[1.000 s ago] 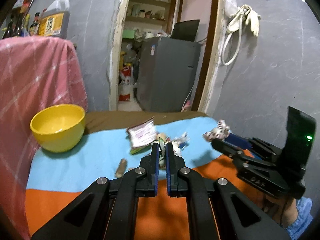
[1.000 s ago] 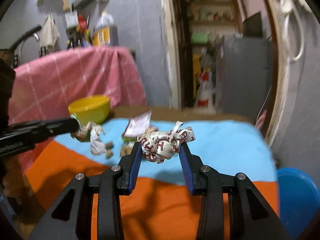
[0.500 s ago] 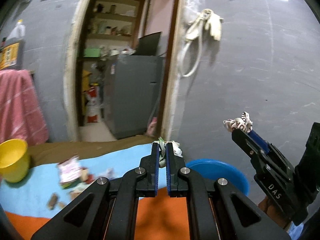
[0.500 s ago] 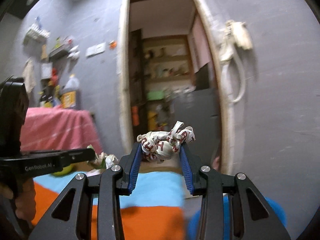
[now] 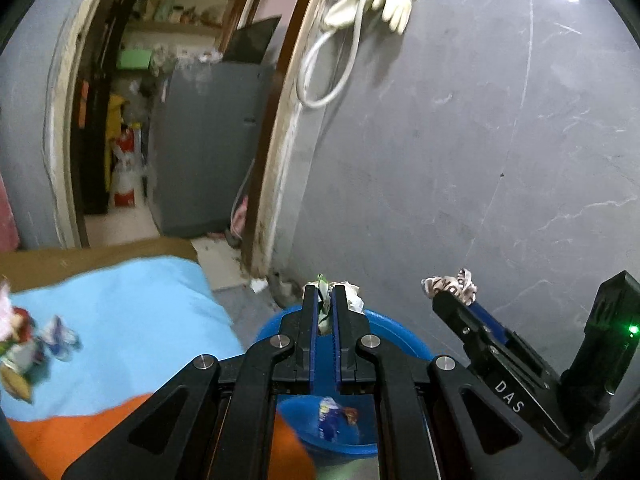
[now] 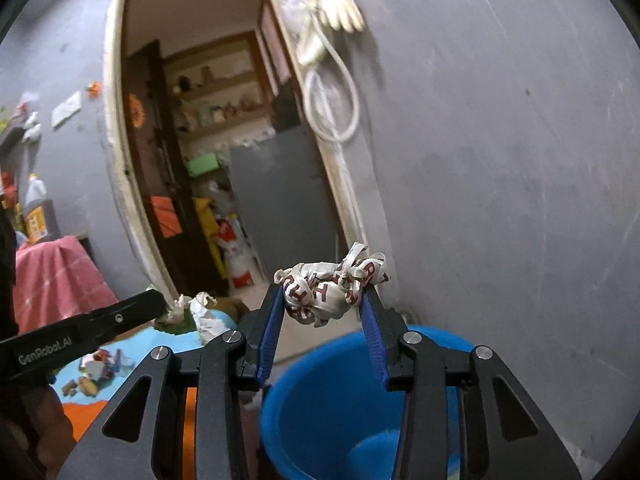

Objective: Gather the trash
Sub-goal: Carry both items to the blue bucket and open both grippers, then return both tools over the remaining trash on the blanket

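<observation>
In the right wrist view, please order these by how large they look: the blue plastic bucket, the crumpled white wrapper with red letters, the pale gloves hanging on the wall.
1. Blue plastic bucket, clearly largest.
2. Crumpled white wrapper with red letters.
3. Pale gloves hanging on the wall.

The wrapper and gloves look nearly alike; the wrapper is much nearer the camera, so their order is unsure.

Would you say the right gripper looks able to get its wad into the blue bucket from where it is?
Probably yes: the right gripper holds the wad above the open bucket, jaws opening.

Blue bucket (image 6: 320, 400): glossy smooth plastic. Crumpled printed wrapper (image 6: 330, 290): creased paper. Wall (image 5: 460, 160): matt grey, scuffed.
</observation>
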Demonstrator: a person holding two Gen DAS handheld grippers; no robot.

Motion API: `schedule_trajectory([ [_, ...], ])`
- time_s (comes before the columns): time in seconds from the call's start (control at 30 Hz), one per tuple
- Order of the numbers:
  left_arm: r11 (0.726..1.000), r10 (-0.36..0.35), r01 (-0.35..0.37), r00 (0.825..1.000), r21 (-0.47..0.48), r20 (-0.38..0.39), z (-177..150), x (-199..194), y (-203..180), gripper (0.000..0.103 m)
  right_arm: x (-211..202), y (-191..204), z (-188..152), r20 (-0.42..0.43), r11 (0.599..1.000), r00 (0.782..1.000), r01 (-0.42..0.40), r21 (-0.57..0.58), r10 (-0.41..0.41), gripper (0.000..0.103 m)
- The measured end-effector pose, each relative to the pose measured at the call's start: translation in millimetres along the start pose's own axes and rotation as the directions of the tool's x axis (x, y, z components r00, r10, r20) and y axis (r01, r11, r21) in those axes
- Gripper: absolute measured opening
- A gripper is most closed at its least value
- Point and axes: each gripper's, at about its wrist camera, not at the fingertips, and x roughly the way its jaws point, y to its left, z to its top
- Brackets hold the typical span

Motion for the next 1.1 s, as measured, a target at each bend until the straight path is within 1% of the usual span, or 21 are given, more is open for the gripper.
schedule_trajectory([
  [0.13, 0.999, -0.004, 0.002, 0.997, -0.033, -0.077, -5, 23, 2, 0.004, 11, -15, -7, -0.084, 0.999, 0.996, 0.017, 0.036, -0.014, 0.039],
  [0.3, 0.998, -0.006, -0.006, 0.985, -0.070, -0.173, -18, 43, 8, 0.007, 20, -26, -14, -0.159, 0.997, 0.987, 0.031, 0.069, -0.019, 0.042],
  [0.37, 0.997, -0.002, -0.013, 0.982, -0.074, -0.190, -22, 44, 9, 0.008, 20, -28, -15, -0.169, 0.996, 0.985, 0.037, 0.079, -0.023, 0.046],
  [0.47, 0.997, 0.002, -0.016, 0.982, -0.071, -0.190, -23, 42, 9, 0.010, 17, -30, -16, -0.163, 0.995, 0.986, 0.042, 0.089, -0.027, 0.051],
  [0.53, 0.998, 0.005, -0.017, 0.983, -0.065, -0.185, -23, 39, 9, 0.015, 17, -30, -15, -0.159, 0.995, 0.987, 0.044, 0.090, -0.029, 0.054],
  [0.57, 0.998, 0.006, -0.018, 0.984, -0.066, -0.178, -23, 39, 11, 0.017, 17, -29, -15, -0.157, 0.995, 0.987, 0.045, 0.088, -0.031, 0.055],
  [0.63, 0.998, 0.007, -0.018, 0.987, -0.068, -0.163, -21, 34, 12, 0.025, 17, -29, -14, -0.153, 0.995, 0.988, 0.045, 0.086, -0.031, 0.055],
  [0.73, 0.998, 0.018, -0.027, 0.991, -0.065, -0.130, -21, 23, 12, 0.028, 19, -25, -10, -0.132, 0.996, 0.991, 0.040, 0.074, -0.030, 0.058],
  [0.8, 0.998, 0.043, -0.048, 0.994, -0.051, -0.104, -17, 14, 12, 0.033, 16, -21, -8, -0.101, 0.998, 0.994, 0.037, 0.057, -0.031, 0.073],
  [0.87, 0.996, 0.076, -0.078, 0.995, -0.035, -0.059, -15, 1, 14, 0.040, 10, -14, -5, -0.054, 0.999, 0.998, 0.034, 0.035, -0.032, 0.078],
  [0.93, 0.993, 0.114, -0.114, 0.993, -0.028, -0.004, -13, -14, 19, 0.050, 4, -7, -3, -0.012, 1.000, 1.000, 0.024, 0.013, -0.024, 0.081],
  [0.97, 0.991, 0.128, -0.128, 0.992, -0.028, 0.016, -13, -21, 21, 0.053, 2, -4, -1, 0.004, 1.000, 1.000, 0.021, 0.002, -0.021, 0.085],
  [1.03, 0.985, 0.173, -0.170, 0.982, -0.037, 0.073, -12, -39, 29, 0.065, -2, 4, 0, 0.038, 1.000, 0.999, 0.011, -0.018, -0.011, 0.089],
  [1.07, 0.982, 0.188, -0.185, 0.978, -0.043, 0.092, -11, -45, 32, 0.069, -5, 9, 0, 0.061, 0.999, 0.998, 0.005, -0.033, -0.003, 0.093],
  [1.1, 0.977, 0.211, -0.206, 0.970, -0.053, 0.120, -11, -54, 36, 0.081, -7, 13, 1, 0.080, 0.999, 0.997, 0.000, -0.047, 0.003, 0.100],
])
